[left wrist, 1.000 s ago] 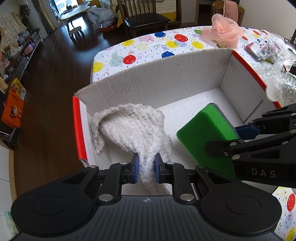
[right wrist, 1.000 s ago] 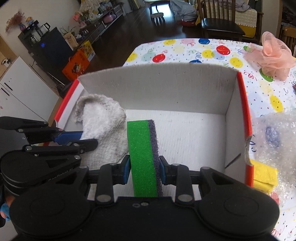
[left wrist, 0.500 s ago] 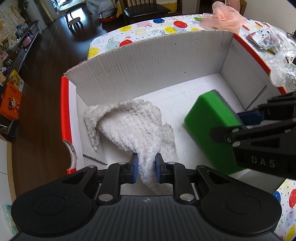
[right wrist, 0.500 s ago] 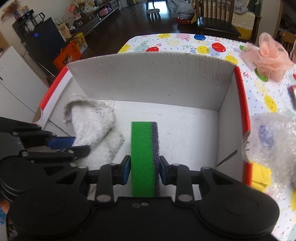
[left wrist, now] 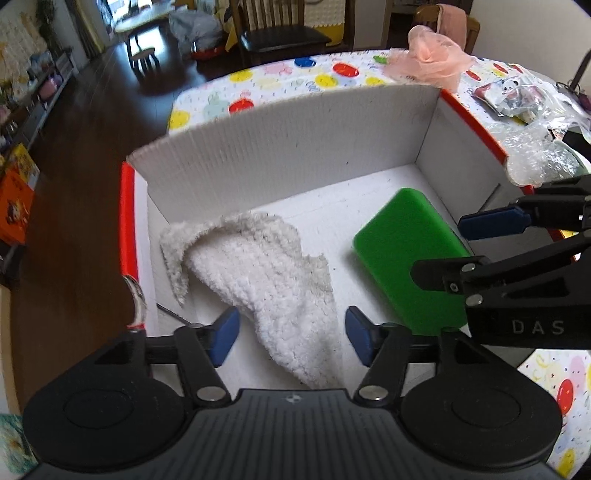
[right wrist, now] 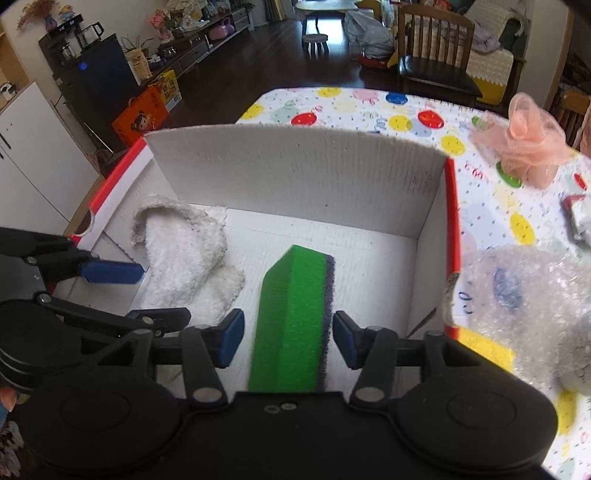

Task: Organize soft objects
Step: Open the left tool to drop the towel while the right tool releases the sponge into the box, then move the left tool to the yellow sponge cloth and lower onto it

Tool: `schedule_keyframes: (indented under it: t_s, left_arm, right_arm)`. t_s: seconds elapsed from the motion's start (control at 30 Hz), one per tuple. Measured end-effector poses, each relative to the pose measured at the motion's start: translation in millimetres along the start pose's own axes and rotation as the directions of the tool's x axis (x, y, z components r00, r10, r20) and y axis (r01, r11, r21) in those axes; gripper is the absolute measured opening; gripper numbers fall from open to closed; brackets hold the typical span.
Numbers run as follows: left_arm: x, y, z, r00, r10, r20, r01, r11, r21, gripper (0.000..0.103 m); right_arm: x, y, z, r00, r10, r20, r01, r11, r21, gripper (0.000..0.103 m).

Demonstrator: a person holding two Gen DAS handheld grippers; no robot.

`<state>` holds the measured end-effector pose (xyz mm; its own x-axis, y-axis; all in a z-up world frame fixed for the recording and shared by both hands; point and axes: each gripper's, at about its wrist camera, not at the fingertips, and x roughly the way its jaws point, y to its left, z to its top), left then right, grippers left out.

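A white fluffy cloth [left wrist: 266, 280] lies on the floor of the white cardboard box [left wrist: 295, 147], in its left half. My left gripper [left wrist: 291, 339] hangs over the cloth's near end; its jaws are opening and the blue pads stand clear of the cloth on both sides. A green sponge [right wrist: 291, 321] with a dark scouring side sits in the box's right half, tipped on edge. Around it, my right gripper [right wrist: 288, 338] has its jaws opening, pads apart from the sponge. Cloth [right wrist: 184, 254] and sponge [left wrist: 410, 258] appear in both views.
The box has red-edged side walls [right wrist: 452, 221] and stands on a table with a balloon-print cover [right wrist: 369, 110]. A pink mesh puff [right wrist: 528, 144], bubble wrap [right wrist: 524, 291], a yellow sponge [right wrist: 484, 350] and small packets [left wrist: 509, 96] lie right of the box. A dark chair [left wrist: 280, 33] stands behind.
Both grippers went from shut to open. The left let go of the cloth, which now lies in the box. The right let go of the sponge, now leaning between its pads.
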<state>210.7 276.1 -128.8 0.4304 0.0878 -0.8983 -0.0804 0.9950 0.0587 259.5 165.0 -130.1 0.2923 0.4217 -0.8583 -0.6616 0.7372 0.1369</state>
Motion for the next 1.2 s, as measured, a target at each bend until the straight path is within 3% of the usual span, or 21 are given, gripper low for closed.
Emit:
schedule_keyframes:
  t_s: [0.3,0.7,0.8,0.87,1.07,1.2]
  left_arm:
    - [-38.8,-3.5,-0.4,0.994,-0.027,0.107,0.03,0.999,-0.023,0.068]
    - [-99.1,-34.9,0.5,0.962,-0.107,0.251,0.117,0.993,-0.028,0.068]
    - [-109.6,-48.4,-1.0,0.955,-0.117,0.273,0.127,0.992,-0.02,0.069]
    - [-115.4,-58.5,-2.3,0.951,-0.109,0.29,0.12,0.993,-0.021,0.077]
    - [-125.3,-92.4,-1.2,0.944,-0.109,0.312,0.127,0.991,-0.036,0.077]
    - [-131.8,-119.6,-2.7,0.932,-0.073,0.356,0.096,0.994,-0.048,0.078]
  right_arm:
    - [-43.4,0.0,-6.1,0.996,0.021,0.089,-0.018,0.999,-0.033,0.063]
    - [-121.2,-17.9,-26.4,0.976,0.078,0.204,-0.074,0.997,-0.029,0.076]
    - [-140.2,-30.4,-34.7,0.968,0.084,0.236,-0.08,0.996,-0.024,0.08]
    - [-152.3,-41.9,-41.0,0.964,0.083,0.254,-0.083,0.996,-0.011,0.081]
    - [-183.1,-81.9,-63.7,0.948,0.078,0.308,-0.084,0.996,0.006,0.087]
    - [-198.2,-113.6,-81.0,0.939,0.074,0.335,-0.085,0.996,0.018,0.093]
